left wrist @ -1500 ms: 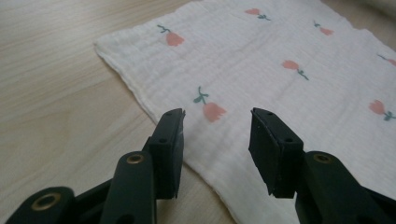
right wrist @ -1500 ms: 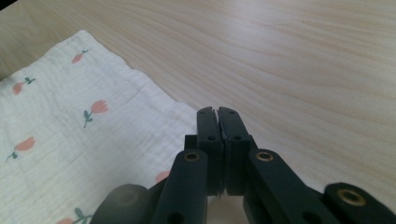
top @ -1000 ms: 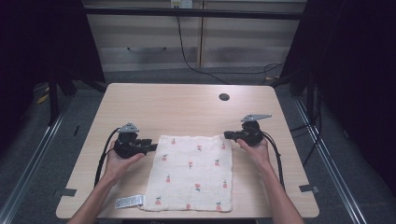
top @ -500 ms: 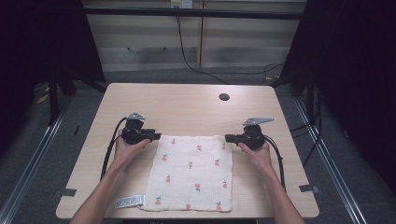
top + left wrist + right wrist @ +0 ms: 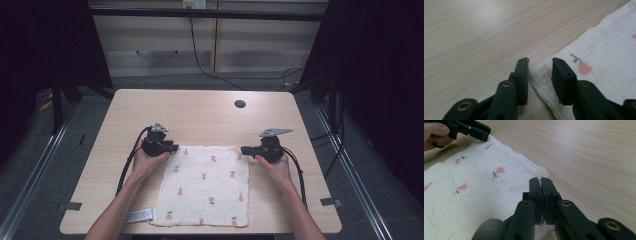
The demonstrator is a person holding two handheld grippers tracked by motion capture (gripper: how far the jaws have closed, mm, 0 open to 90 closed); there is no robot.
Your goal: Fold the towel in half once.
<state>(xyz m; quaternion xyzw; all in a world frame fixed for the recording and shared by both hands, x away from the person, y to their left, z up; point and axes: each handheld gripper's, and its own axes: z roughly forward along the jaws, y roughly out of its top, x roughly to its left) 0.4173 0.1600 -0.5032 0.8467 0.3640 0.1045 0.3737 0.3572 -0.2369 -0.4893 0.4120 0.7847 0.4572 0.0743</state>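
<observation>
In the high view, a white cloth (image 5: 205, 186) printed with small pink flowers lies flat at the table's (image 5: 200, 117) 6 o'clock edge. The left gripper (image 5: 172, 148) sits at its 11 o'clock corner, the right gripper (image 5: 245, 150) at its 1 o'clock corner.

In the left gripper view, the jaws stand apart astride the cloth's corner.

In the right gripper view, the jaws are pressed together, low over the cloth's corner; whether they pinch it cannot be told.
</observation>
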